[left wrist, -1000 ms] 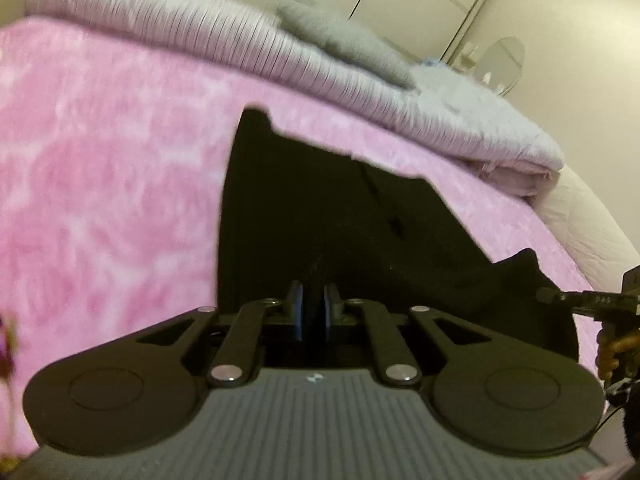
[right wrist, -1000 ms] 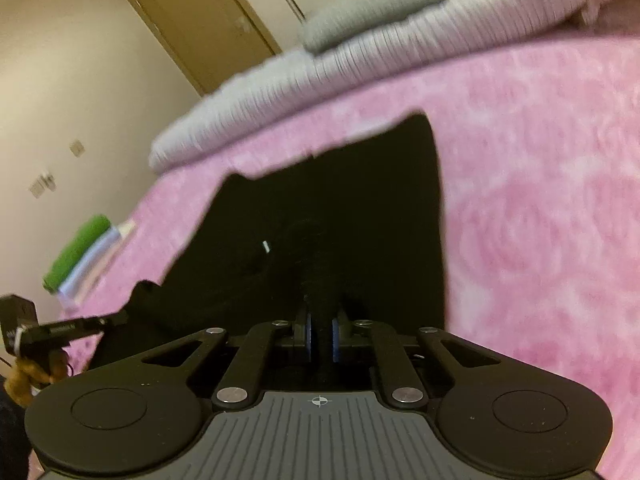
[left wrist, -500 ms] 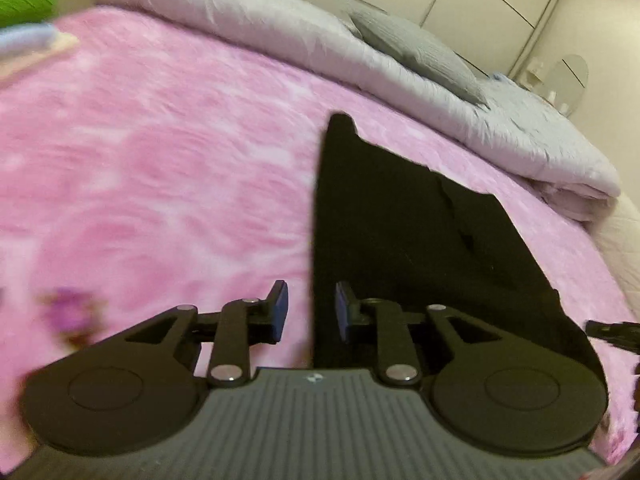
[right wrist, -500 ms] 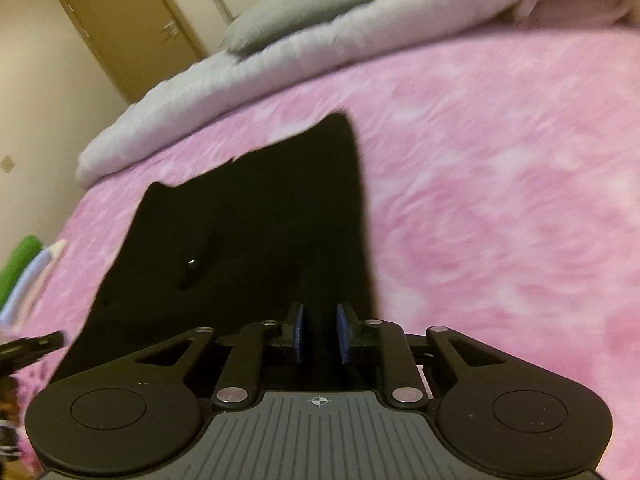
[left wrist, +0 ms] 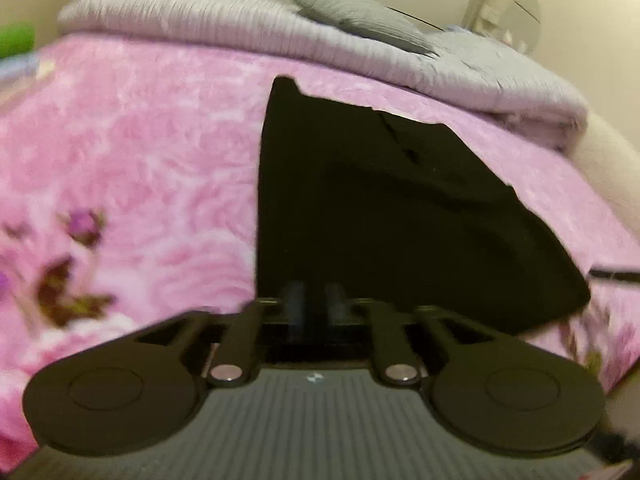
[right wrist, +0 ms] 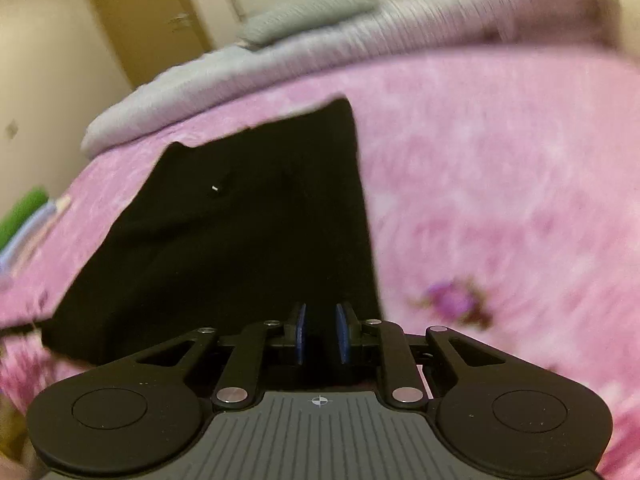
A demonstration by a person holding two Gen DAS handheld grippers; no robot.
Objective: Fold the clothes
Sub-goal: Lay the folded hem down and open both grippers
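Black garment (left wrist: 360, 200) flat on pink blanket (left wrist: 140, 140) (no containers)

Black garment (left wrist: 360, 208): matt cloth. Pink blanket (left wrist: 140, 152): fluffy plush pile. Grey duvet (left wrist: 240, 28): ribbed fabric. Left gripper (left wrist: 315, 300), right gripper (right wrist: 321, 334): matt black plastic, shiny metal pins, blue pads (right wrist: 301, 334).
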